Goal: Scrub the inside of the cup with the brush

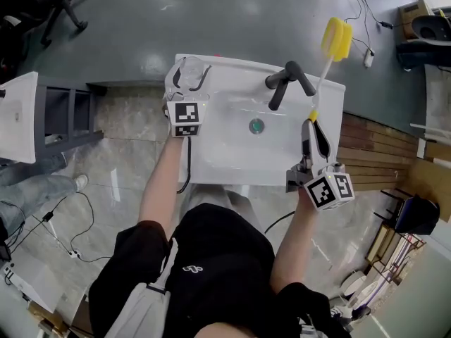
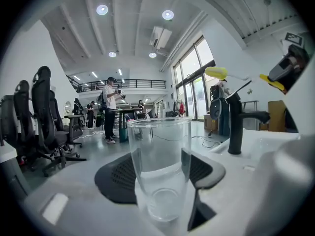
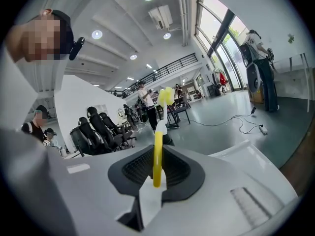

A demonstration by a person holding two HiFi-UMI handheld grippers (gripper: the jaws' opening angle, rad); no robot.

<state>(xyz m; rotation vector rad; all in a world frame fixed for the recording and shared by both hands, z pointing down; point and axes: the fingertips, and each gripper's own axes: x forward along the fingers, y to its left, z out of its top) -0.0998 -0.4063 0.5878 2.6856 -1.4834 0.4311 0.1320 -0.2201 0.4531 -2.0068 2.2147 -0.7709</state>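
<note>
A clear glass cup (image 1: 187,71) stands upright on the far left corner of the white sink (image 1: 232,157). My left gripper (image 1: 189,83) is round it, a dark pad against each side of the cup (image 2: 160,171), so it is shut on the glass. The cup looks empty. My right gripper (image 1: 312,123) is over the sink's right side, shut on the yellow handle of the brush (image 3: 157,154). The brush's yellow sponge head (image 1: 337,39) points away from me, past the sink's far right corner and well apart from the cup.
A black faucet (image 1: 287,82) stands at the sink's far edge between the two grippers, with the drain (image 1: 256,126) below it. Office chairs (image 1: 60,5) are at the far left, a white cabinet (image 1: 17,118) at the left, and cables run across the floor.
</note>
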